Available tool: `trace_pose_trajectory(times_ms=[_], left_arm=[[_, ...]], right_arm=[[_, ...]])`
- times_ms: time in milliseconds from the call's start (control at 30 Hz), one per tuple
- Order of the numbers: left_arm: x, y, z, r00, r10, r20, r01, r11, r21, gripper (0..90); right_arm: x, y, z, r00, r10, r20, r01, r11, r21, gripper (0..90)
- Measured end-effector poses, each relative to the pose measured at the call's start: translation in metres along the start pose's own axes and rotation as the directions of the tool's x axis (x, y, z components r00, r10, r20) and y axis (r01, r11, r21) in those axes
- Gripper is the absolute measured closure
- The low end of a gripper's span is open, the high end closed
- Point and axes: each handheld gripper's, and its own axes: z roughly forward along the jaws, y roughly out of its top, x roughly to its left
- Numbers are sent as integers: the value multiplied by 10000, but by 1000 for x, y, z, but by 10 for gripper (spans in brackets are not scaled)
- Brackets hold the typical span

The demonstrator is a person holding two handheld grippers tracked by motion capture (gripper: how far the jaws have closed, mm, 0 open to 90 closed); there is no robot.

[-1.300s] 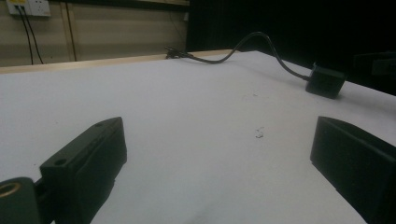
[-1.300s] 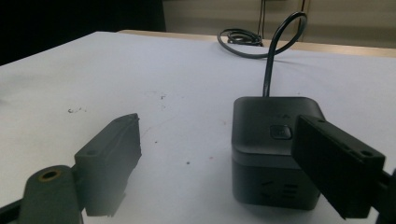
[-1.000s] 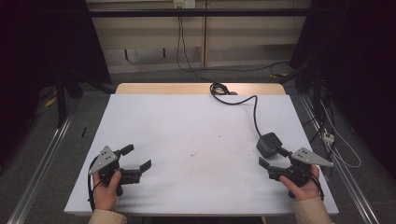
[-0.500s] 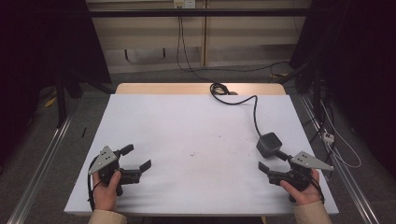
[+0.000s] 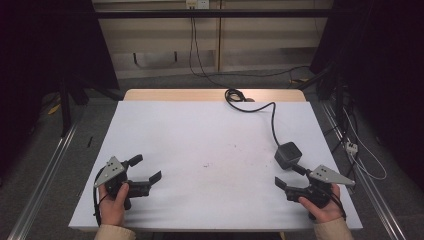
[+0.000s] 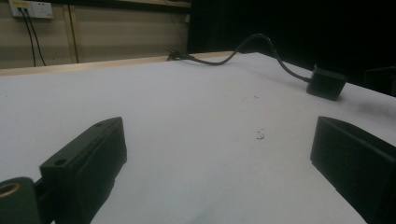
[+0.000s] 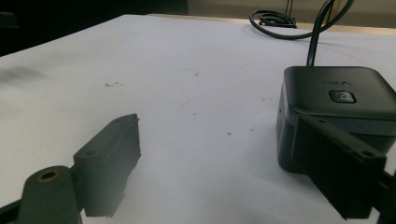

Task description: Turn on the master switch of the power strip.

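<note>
Barely anything shifted, our right hand-held gripper (image 5: 286, 176) only nudged lower right, jaws released beside the black cube adapter (image 5: 288, 155) at right of the desk (image 5: 210, 150), likely lining up a grab, while our left hand-held gripper (image 5: 145, 169) idles released lower left.

Your left gripper (image 5: 145, 170) sits on the table (image 5: 210, 135) at the lower left of the high view, your right gripper (image 5: 290, 177) at the lower right, well apart. The cube-shaped box (image 5: 287, 155) rests just beside the right gripper, a bit above it in frame. Its cable (image 5: 272, 117) runs up to a coil at the table's far edge, top centre.
</note>
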Motion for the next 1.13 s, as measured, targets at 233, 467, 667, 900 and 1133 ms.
trace_pose_trajectory(times_ms=[233,467,667,900,1133], left_arm=[[0,0,0,10000,-8,-1,8,10000,6,34],[0,0,0,10000,-2,-7,2,10000,12,34],[0,0,0,10000,-1,-7,1,10000,17,34],[0,0,0,10000,-4,-19,4,10000,30,34],[0,-1,1,9999,36,-104,-34,9996,265,34]], right_arm=[[3,-1,1,9999,42,-132,-42,10000,46,152],[6,-3,2,9996,3,-282,1,9999,132,152],[9,-5,3,9989,-104,-457,114,9997,228,152],[10,-6,5,9988,-185,-454,199,9993,310,152],[10,-6,6,9983,-281,-510,298,9990,341,149]])
